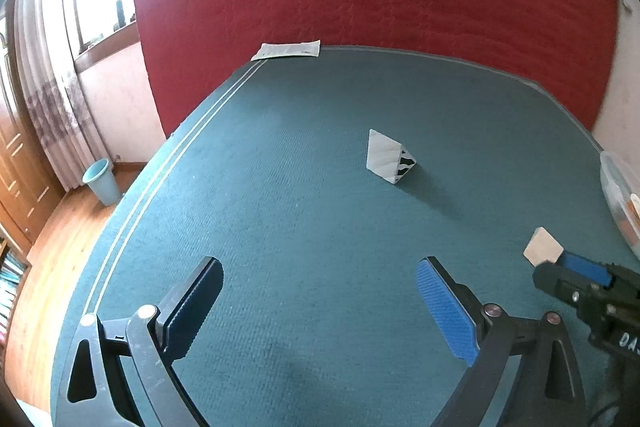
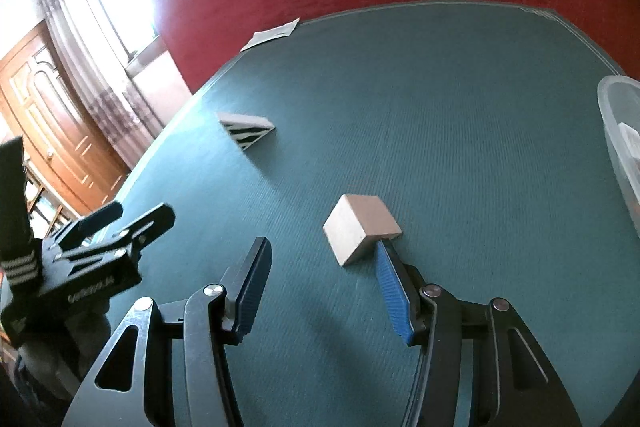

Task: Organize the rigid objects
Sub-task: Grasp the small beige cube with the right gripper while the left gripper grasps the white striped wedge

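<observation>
**Both grippers open over the green table**

While the left gripper [image 1: 320, 299] hangs spread wide and empty over the table [image 1: 280, 187], a striped wedge [image 1: 390, 157] sits ahead of it, apart from the fingers. Farther right, a wooden block [image 1: 543, 246] lies at the right gripper's [image 1: 576, 275] tip, near a clear bin [image 1: 618, 195].

Seen from the right wrist, the right gripper [image 2: 322, 261] stands open, its right finger [image 2: 390, 283] touching the block [image 2: 360, 227], which rests on the table [image 2: 460, 147]. The wedge [image 2: 248, 129] lies well beyond, left; the bin [image 2: 620, 131] stands right.

Both wrist views look forward and down over the teal cloth-covered table [image 1: 304, 187], sharing the plain wooden cube [image 2: 360, 229] and striped triangular block [image 1: 390, 157].
</observation>
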